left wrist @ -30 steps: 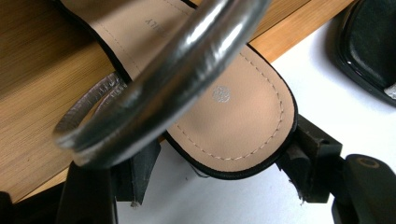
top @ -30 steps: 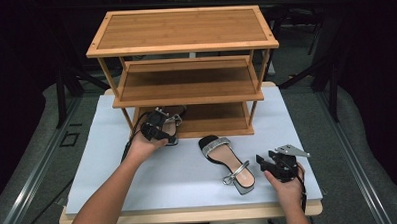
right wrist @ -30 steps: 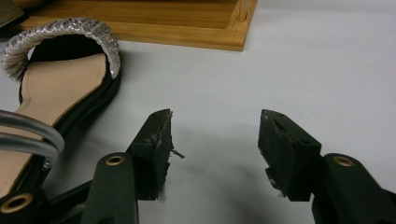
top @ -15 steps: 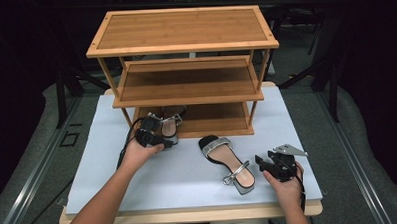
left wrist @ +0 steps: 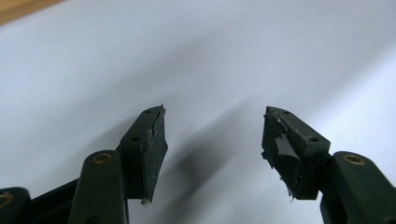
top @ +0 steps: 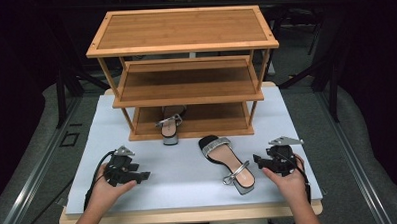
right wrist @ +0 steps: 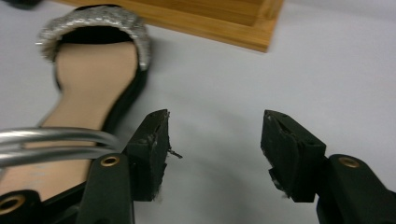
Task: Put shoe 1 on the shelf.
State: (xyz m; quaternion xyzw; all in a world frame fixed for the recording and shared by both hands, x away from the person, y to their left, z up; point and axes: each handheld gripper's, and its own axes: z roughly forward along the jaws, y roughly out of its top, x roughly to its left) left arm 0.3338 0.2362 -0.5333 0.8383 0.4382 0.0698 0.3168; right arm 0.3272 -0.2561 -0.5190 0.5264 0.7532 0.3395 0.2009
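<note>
A sandal with a silver strap (top: 169,125) lies on the bottom shelf of the bamboo rack (top: 183,30), its heel sticking out over the front edge. Its mate (top: 227,158) (right wrist: 93,74) lies on the white mat, toe toward the rack. My left gripper (top: 140,177) (left wrist: 212,121) hovers over bare mat at the front left, open; its jaws have just been closing, with nothing between them. My right gripper (top: 259,163) (right wrist: 215,121) sits just right of the loose sandal's heel, open; its jaws have just been opening, with nothing between them.
The rack has three shelves; its lower corner (right wrist: 224,18) shows beyond the loose sandal. The white mat (top: 189,177) covers the tabletop, with a wooden edge along the front. Dark floor and frame legs surround the table.
My left hand has drawn back from the rack's bottom shelf to the front left of the mat, leaving the sandal there. The right hand has risen slightly.
</note>
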